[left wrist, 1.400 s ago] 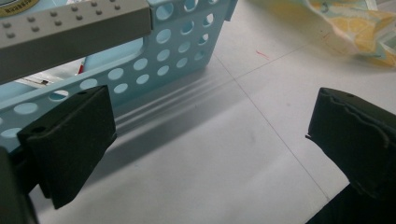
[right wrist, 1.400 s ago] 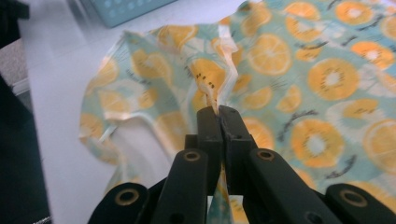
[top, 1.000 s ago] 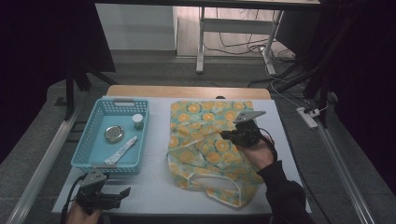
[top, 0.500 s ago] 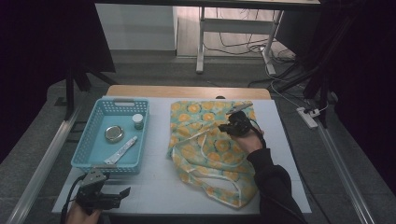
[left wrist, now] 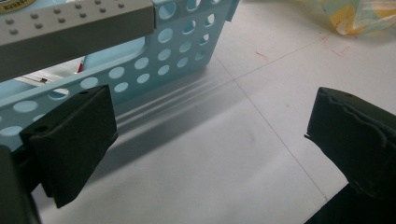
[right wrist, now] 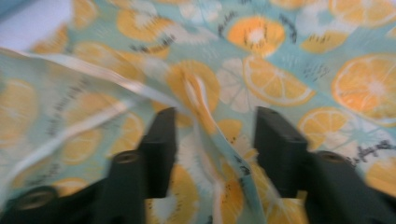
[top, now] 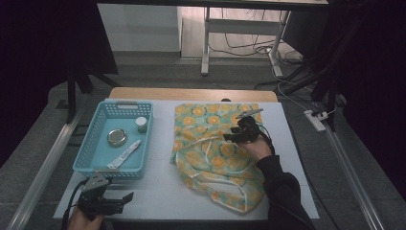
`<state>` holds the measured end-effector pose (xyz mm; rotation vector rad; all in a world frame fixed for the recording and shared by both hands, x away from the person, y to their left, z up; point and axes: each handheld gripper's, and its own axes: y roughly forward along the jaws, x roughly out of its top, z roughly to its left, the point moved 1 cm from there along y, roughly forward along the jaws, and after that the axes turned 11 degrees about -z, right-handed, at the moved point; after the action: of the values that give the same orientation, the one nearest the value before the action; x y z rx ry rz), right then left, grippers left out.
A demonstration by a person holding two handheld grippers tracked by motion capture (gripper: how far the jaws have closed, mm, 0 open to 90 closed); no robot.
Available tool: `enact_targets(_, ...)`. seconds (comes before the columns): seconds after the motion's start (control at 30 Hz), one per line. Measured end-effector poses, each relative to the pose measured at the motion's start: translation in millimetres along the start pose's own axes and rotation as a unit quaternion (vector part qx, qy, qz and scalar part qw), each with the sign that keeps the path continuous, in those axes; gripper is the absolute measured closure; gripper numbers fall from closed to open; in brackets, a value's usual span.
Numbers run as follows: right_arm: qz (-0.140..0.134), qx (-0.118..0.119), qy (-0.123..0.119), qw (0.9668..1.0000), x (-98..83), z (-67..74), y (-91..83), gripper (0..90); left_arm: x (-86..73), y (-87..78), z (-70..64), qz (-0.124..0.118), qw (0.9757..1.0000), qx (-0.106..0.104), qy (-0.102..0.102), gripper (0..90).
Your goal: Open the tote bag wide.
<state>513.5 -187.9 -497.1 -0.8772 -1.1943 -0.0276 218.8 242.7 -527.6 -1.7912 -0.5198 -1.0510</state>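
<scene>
A: Where's our fold?
B: A raised fold of the orange-print cloth (right wrist: 219, 135) runs lengthwise between our right gripper's (right wrist: 212, 140) jaws, just opened, not pinching.
A: The left gripper (left wrist: 205, 140)?
B: Wide, far off.

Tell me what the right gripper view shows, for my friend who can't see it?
The right gripper has its two black jaws apart, and they have just been opening, over a thin cloth printed with orange slices on pale green. A raised fold of the cloth runs up between the jaws. The picture is slightly blurred.
</scene>
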Motion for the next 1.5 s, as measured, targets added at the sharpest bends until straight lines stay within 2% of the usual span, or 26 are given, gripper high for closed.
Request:
enact_targets(0.1, -0.017, -0.004, -0.011, 0.9998, 5.6, 9.6, -17.5, 30.9, 0.0, 0.0, -0.1, 0.000, 1.0000, 0.000, 0.000, 1.4)
enact_targets(0.17, -0.024, -0.003, -0.016, 0.9996, 7.7, 15.6, -26.9, 27.1, 0.1, -0.1, -0.1, 0.001, 1.0000, 0.000, 0.000, 1.4)
enact_targets(0.23, -0.027, 0.010, -0.017, 0.9994, 8.9, 24.3, -35.7, 23.3, 0.2, 0.0, -0.2, 0.001, 1.0000, 0.001, 0.000, 1.4)
enact_targets(0.27, -0.025, 0.023, -0.026, 0.9991, 8.1, 35.6, -42.1, 19.6, 0.2, 0.0, -0.1, 0.001, 1.0000, 0.001, 0.000, 1.4)
enact_targets(0.3, -0.025, 0.023, -0.026, 0.9991, 8.1, 35.6, -42.1, 19.6, 0.2, 0.0, -0.1, 0.001, 1.0000, 0.001, 0.000, 1.4)
enact_targets(0.33, -0.021, 0.026, -0.031, 0.9989, 6.8, 41.6, -44.5, 18.4, 0.2, 0.0, -0.2, 0.001, 1.0000, 0.001, 0.000, 1.4)
enact_targets(0.37, -0.012, 0.035, -0.039, 0.9985, 2.4, 53.3, -47.2, 16.6, 0.1, -0.1, -0.3, 0.001, 1.0000, 0.002, 0.000, 1.4)
enact_targets(0.4, -0.012, 0.035, -0.039, 0.9985, 2.4, 53.3, -47.2, 16.6, 0.1, -0.2, -0.4, 0.001, 1.0000, 0.002, 0.001, 1.4)
enact_targets(0.53, 0.008, 0.053, -0.054, 0.9971, -13.2, 71.3, -49.4, 16.6, 0.0, -0.4, -0.4, -0.001, 1.0000, 0.003, 0.001, 1.4)
enact_targets(0.6, 0.018, 0.058, -0.061, 0.9963, -23.3, 77.1, -50.4, 21.0, 0.0, -0.3, -0.3, -0.001, 1.0000, 0.003, 0.000, 1.4)
enact_targets(0.63, 0.027, 0.064, -0.064, 0.9955, -34.5, 80.5, -51.9, 26.0, 0.0, -0.3, -0.4, -0.001, 1.0000, 0.003, 0.001, 1.4)
enact_targets(0.77, 0.043, 0.070, -0.068, 0.9943, -46.1, 81.6, -51.7, 32.4, 0.1, -0.2, -0.8, 0.000, 1.0000, 0.003, 0.003, 1.4)
enact_targets(0.93, 0.070, 0.088, -0.071, 0.9911, -61.6, 83.5, -46.3, 45.2, 0.1, -0.3, -0.6, 0.000, 1.0000, 0.002, 0.002, 1.4)
enact_targets(1.0, 0.085, 0.087, -0.083, 0.9891, -65.2, 85.4, -42.0, 48.9, 0.0, -0.5, -0.7, -0.001, 1.0000, 0.002, 0.002, 1.4)
enact_targets(1.1, 0.083, 0.074, -0.120, 0.9866, -67.5, 88.3, -39.3, 57.8, 0.0, -0.5, -0.6, -0.001, 1.0000, 0.002, 0.002, 1.5)
enact_targets(1.2, 0.082, 0.084, -0.135, 0.9839, -67.7, 90.6, -39.4, 78.0, 0.0, -0.4, -0.7, 0.000, 1.0000, 0.002, 0.003, 1.5)
enact_targets(1.23, 0.085, 0.088, -0.135, 0.9832, -67.3, 91.0, -39.3, 87.4, 0.0, -0.4, -0.7, 0.000, 1.0000, 0.002, 0.003, 1.5)
enact_targets(1.27, 0.090, 0.095, -0.133, 0.9823, -66.7, 91.3, -39.0, 89.9, 0.0, -0.5, -0.8, 0.000, 1.0000, 0.002, 0.003, 1.5)
enact_targets(1.37, 0.104, 0.093, -0.125, 0.9822, -62.2, 92.0, -37.3, 90.0, 0.0, -0.5, -0.8, 0.000, 1.0000, 0.002, 0.003, 1.5)
enact_targets(1.47, 0.088, 0.113, -0.090, 0.9856, -54.3, 89.8, -37.4, 90.0, 0.1, -0.3, -0.6, -0.001, 1.0000, 0.002, 0.002, 1.5)
enact_targets(1.5, 0.083, 0.113, -0.088, 0.9863, -49.7, 89.5, -38.0, 90.0, 0.1, -0.3, -0.6, -0.001, 1.0000, 0.002, 0.002, 1.5)
